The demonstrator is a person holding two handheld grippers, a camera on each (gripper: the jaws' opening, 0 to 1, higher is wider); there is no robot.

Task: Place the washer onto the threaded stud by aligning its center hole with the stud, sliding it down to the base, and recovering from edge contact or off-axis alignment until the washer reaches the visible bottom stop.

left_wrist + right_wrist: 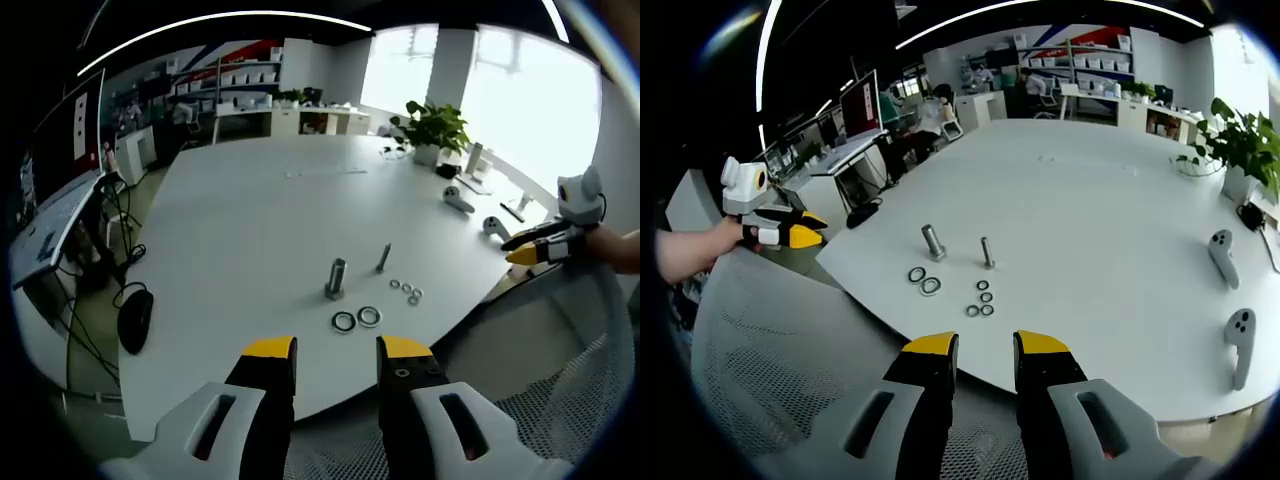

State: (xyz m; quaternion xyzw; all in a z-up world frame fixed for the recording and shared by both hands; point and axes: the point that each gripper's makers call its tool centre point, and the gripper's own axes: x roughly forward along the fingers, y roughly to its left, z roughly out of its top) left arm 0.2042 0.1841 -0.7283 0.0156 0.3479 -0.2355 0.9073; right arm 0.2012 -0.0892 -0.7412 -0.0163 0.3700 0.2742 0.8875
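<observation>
Smooth white table (260, 220) with rounded edge, carrying loose metal hardware near its near rim; sole container in sight a white pot with a leafy green plant (432, 128) at the far side, by bright windows. Left gripper (337, 347) seen from its own camera: yellow-tipped black jaws on white bodies, parted with a clear gap, holding nothing, poised off the table edge above grey mesh chair fabric (560, 410). Right gripper (985, 344) likewise parted, empty, touching nothing, short of the table edge. Threaded stud (336, 277), a short upright grey metal post on a wider base, standing on the table; just in front of it, two larger flat steel washers (357, 319) lying side by side, touching or nearly so, none on the stud. Beside the stud, a thinner bolt (384, 257) standing slightly tilted, with a cluster of small rings (408, 292) close by. In the right gripper view, same group: stud (933, 241), washers (924, 280), bolt (987, 251), small rings (982, 300). Two white handheld controllers (1230, 300) lying well apart from the hardware. Black computer mouse (135, 318) with cable at the table's left margin.
</observation>
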